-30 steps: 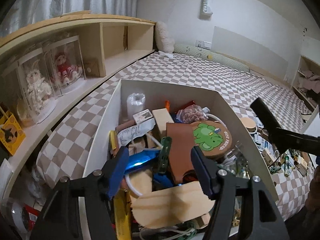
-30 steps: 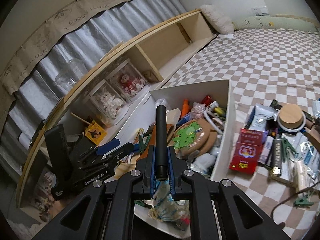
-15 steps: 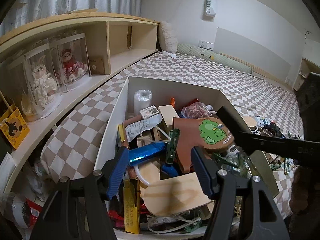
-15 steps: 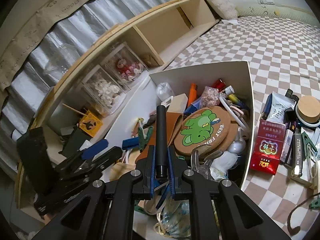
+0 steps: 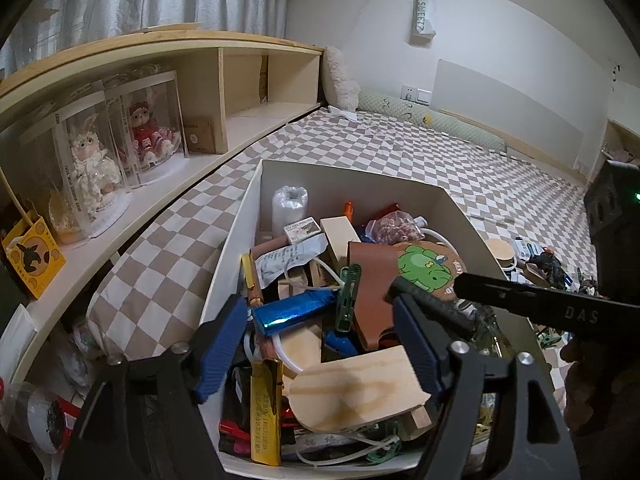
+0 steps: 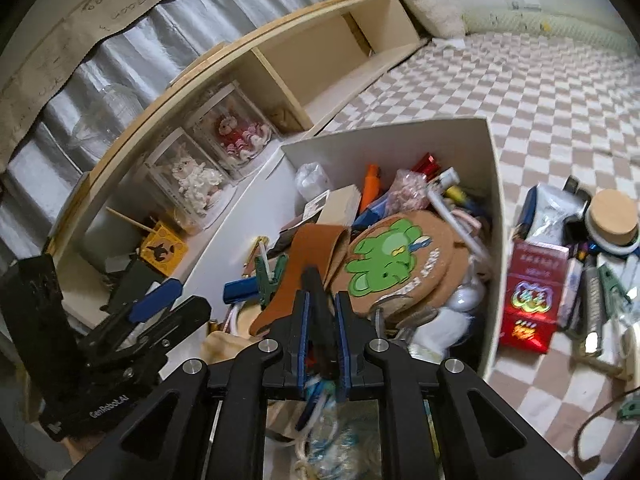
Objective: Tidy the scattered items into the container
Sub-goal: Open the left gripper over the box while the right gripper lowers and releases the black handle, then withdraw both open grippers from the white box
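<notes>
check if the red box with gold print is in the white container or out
Out: the red box with gold print lies on the checkered bedcover beside the white container.

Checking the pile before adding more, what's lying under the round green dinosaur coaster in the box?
The green dinosaur coaster rests partly on a brown leather piece and a white cable. Whatever lies directly beneath its middle is covered.

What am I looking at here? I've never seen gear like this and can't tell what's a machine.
No robot: a person holds a black two-finger gripper in each hand, each carrying a fisheye camera; one picture per gripper. Both hover over a white cardboard box crammed with odds and ends on a checked bedcover; a red packet and a wood-lidded jar lie outside. On the left gripper the jaws have just been opening, nothing between them. On the right gripper they have just been opening around a thin black rod, seemingly releasing it.
</notes>
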Demonstrator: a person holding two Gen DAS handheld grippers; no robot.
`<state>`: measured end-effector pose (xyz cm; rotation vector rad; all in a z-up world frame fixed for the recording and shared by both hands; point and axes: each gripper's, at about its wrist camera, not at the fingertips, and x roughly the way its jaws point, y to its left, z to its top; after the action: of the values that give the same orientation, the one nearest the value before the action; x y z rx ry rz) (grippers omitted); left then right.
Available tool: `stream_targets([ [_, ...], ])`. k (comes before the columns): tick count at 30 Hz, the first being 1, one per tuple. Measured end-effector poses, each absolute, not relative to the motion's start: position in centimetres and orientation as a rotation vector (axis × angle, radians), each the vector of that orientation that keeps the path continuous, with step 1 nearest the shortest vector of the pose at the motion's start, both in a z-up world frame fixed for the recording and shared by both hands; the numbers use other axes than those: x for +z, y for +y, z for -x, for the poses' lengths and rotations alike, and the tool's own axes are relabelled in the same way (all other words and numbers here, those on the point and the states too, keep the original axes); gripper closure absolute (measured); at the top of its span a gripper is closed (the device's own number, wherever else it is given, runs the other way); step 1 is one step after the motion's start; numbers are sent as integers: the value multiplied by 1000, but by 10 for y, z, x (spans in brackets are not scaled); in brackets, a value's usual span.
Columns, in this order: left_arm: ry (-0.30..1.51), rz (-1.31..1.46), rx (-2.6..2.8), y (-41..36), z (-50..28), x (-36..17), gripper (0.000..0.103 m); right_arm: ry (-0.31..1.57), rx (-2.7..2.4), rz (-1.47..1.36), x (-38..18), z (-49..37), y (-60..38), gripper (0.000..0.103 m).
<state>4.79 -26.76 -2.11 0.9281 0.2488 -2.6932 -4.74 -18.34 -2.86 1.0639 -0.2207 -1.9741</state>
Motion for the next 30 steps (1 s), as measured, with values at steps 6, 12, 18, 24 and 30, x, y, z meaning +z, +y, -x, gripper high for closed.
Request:
stream_targets([
  [6, 249, -916, -2697, -263, -48, -18, 27, -254, -2021, -971, -10, 41, -166, 4],
  [12, 257, -909, -2706, -258, -48, -13, 27, -245, -2057, -913, 6, 33, -158, 2],
  [18, 251, -901, -2702, -254, -50, -10, 19, -285, -2113, -903, 14, 38, -141, 0],
  [24, 189, -971, -2647, -254, -35, -18, 19, -352, -2136, -924, 15, 44, -121, 0],
  [30, 37, -1141, -2574, -249, -4, -32, 19, -368, -2151, -913, 20, 43, -108, 0],
])
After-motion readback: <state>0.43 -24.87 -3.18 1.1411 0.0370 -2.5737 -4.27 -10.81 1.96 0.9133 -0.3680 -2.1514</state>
